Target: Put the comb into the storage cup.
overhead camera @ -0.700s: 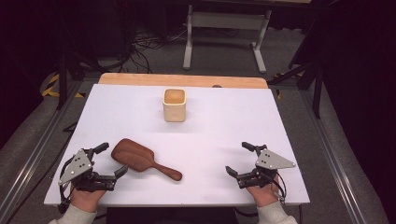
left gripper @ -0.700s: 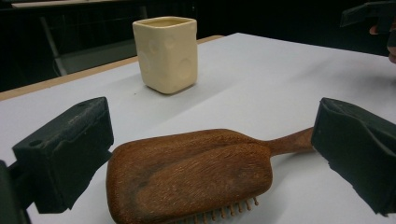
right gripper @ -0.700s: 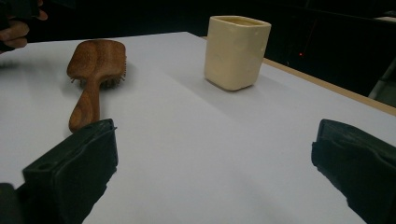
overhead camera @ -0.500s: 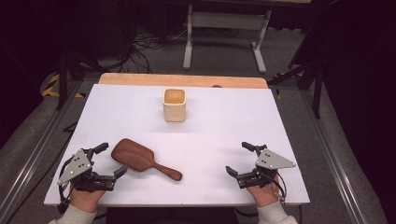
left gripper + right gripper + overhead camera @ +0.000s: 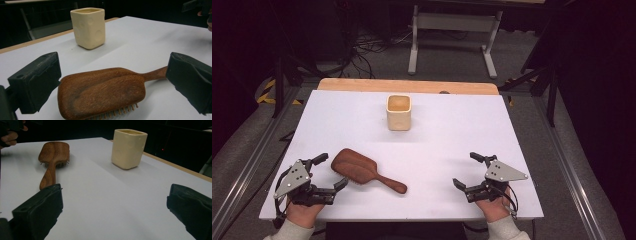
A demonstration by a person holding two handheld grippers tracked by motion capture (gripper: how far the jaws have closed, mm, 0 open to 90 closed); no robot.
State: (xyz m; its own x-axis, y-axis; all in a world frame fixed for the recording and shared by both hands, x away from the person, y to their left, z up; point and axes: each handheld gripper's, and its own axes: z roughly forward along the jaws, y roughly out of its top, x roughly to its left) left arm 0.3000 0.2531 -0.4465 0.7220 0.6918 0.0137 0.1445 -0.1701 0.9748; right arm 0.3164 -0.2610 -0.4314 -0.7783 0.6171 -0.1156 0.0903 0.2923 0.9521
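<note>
The wooden hairbrush (image 5: 364,170) is lain bristles-down on the desk (image 5: 452,130), framed by the wide-open left gripper (image 5: 331,172); the right gripper (image 5: 469,171) is likewise spread, empty.

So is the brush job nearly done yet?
Not yet, it looks barely started. The brush lies bristles down on the table, and the cup stands apart from it. The left gripper is open right by the brush head without pinching it. The right gripper is open with nothing in it. Grabbing and moving the brush looks still to do.
</note>
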